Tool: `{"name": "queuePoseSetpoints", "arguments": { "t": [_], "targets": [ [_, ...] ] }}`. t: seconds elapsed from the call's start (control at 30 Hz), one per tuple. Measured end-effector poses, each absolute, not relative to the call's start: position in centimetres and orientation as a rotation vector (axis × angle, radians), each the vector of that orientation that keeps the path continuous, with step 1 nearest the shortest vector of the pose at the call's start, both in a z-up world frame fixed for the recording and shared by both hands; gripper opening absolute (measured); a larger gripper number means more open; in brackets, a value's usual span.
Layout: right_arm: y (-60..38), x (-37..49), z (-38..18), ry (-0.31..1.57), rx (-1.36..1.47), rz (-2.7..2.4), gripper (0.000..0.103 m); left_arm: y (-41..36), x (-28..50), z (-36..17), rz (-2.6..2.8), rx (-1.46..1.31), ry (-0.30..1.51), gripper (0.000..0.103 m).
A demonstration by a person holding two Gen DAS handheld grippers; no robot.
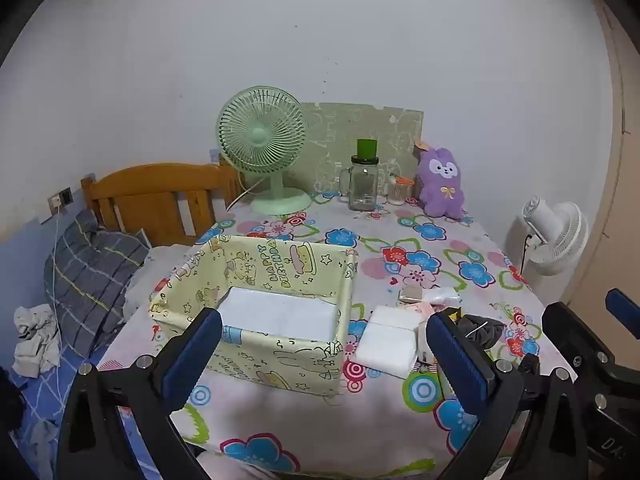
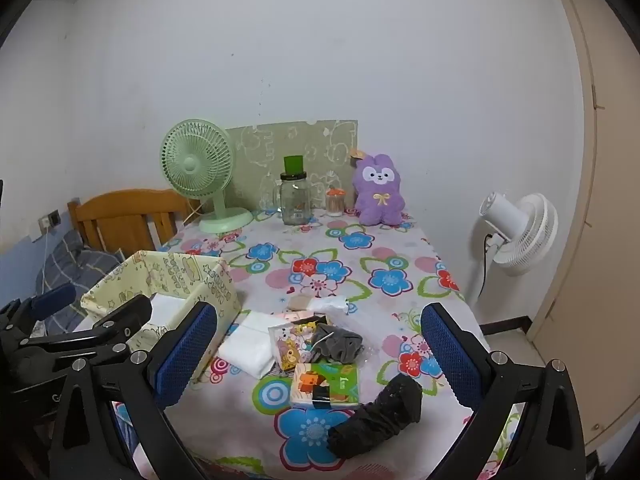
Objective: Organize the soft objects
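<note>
A yellow cartoon-print fabric box (image 1: 256, 272) stands on the flowered tablecloth with a white pad (image 1: 280, 314) lying inside. My left gripper (image 1: 326, 360) hovers open in front of it, nothing between its blue pads. Right of the box lie a white folded pack (image 2: 248, 344), a cartoon packet (image 2: 290, 346), a grey scrunchie (image 2: 338, 342), a green tissue packet (image 2: 326, 384) and a black sock (image 2: 380, 416). My right gripper (image 2: 320, 352) is open above this pile, holding nothing. A purple plush (image 2: 378, 190) sits upright at the table's back.
At the back stand a green desk fan (image 1: 262, 148), a glass jar with a green lid (image 1: 364, 180) and a small toothpick jar (image 2: 335, 202). A white floor fan (image 2: 516, 232) is off the table's right edge. A bed with a wooden headboard (image 1: 160, 200) lies left.
</note>
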State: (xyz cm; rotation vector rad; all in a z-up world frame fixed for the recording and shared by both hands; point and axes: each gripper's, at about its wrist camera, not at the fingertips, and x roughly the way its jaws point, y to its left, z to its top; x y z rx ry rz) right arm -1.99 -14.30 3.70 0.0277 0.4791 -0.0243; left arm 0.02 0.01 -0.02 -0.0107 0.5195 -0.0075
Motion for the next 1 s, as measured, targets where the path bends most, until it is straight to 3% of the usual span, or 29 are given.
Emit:
{"name": "queuePoseSetpoints", "arguments": {
  "t": [1.0],
  "targets": [
    [-15.9,-1.6,3.6,0.518,0.090,-0.094,0.103,-1.2,0.7,0.2,-0.031,0.010,0.537,0.103]
  ]
}}
